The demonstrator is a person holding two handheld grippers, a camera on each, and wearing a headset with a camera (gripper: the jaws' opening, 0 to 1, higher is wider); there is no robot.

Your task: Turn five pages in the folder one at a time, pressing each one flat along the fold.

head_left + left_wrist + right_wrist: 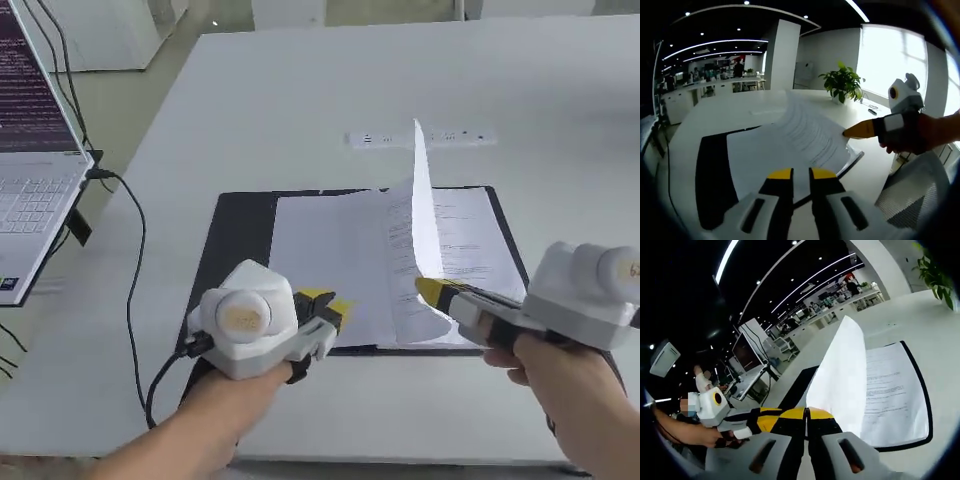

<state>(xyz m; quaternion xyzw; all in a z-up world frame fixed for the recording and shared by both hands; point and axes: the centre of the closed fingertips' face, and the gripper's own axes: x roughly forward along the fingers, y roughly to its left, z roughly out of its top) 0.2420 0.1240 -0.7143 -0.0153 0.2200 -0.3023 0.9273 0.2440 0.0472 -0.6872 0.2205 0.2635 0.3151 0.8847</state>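
The folder [240, 250] lies open on the white table [300, 90], black cover down, near the table's front edge. One page [425, 220] stands nearly upright over the fold, its printed face towards the right-hand stack.

Right gripper [432, 291]: jaws clamped on the lower edge of the raised page, near its bottom corner. In the right gripper view the sheet rises from between the yellow tips.

Left gripper [325, 310]: jaws drawn together with nothing between them, yellow tips over the bottom edge of the folder's left half, apart from the raised page.

A laptop [30, 180] sits at the table's left edge, and a power strip [420, 138] lies beyond the folder
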